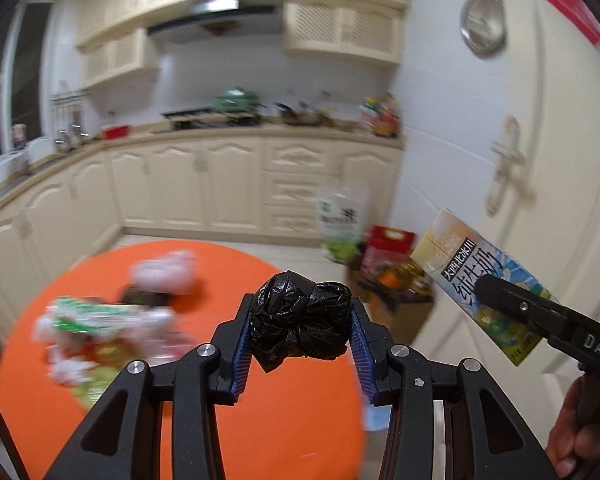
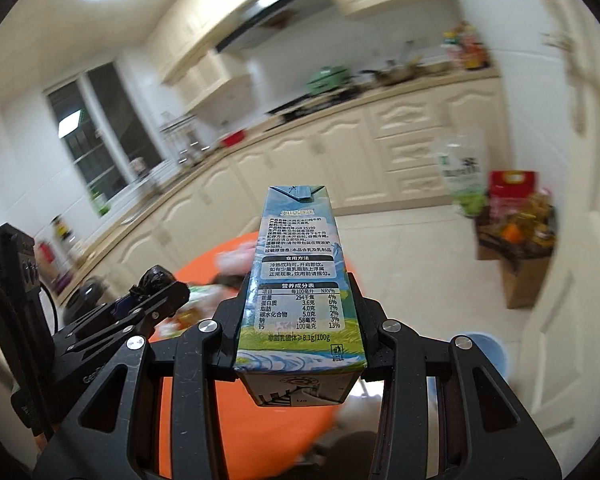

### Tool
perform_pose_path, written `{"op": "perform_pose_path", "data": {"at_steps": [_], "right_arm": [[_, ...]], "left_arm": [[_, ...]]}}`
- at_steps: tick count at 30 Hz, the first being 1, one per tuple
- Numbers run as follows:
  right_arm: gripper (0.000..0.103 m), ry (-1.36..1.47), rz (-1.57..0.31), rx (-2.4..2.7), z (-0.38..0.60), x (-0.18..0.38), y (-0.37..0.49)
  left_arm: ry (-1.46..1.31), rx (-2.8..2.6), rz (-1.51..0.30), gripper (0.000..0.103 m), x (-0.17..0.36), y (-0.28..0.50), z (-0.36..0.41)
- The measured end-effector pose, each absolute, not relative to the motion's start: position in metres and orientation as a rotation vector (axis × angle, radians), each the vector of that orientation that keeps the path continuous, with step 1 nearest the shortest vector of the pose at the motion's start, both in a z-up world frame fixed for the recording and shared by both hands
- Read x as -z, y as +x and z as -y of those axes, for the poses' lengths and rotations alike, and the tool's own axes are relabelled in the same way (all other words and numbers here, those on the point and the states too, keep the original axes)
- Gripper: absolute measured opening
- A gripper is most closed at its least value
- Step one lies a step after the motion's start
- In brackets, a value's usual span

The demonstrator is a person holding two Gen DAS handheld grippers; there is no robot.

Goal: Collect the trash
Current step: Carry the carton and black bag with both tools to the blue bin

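Observation:
My left gripper is shut on a crumpled black plastic bag and holds it above the round orange table. My right gripper is shut on a blue and green milk carton and holds it in the air. The carton and the right gripper also show at the right of the left wrist view. The left gripper with the black bag shows at the left of the right wrist view. More trash, blurred white and green wrappers, lies on the table's left part.
Cream kitchen cabinets run along the back and left. A cardboard box of groceries and a green-white bag stand on the floor by a white door. A blue bin shows low at the table's right.

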State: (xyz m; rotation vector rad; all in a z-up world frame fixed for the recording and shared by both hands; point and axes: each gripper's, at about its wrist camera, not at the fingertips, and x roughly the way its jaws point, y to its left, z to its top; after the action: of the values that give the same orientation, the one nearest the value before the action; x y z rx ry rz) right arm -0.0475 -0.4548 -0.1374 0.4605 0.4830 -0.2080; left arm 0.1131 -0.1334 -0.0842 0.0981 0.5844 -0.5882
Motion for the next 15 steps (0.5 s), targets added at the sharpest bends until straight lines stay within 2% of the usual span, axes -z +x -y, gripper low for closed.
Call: {"op": "perform_pose_path", "data": {"at_steps": [6, 15], "right_arm": [[0.037, 0.559, -0.552, 0.385, 0.543, 0.181, -0.07], [0.037, 0.75, -0.738, 0.486, 0.645, 0.296, -0.051]], "left_arm": [[0.173, 0.736, -0.718, 0.04, 0.129, 0.134, 0.205], [0.301, 0.801, -0.975, 0.04, 0.224, 0.213, 0.305]]}}
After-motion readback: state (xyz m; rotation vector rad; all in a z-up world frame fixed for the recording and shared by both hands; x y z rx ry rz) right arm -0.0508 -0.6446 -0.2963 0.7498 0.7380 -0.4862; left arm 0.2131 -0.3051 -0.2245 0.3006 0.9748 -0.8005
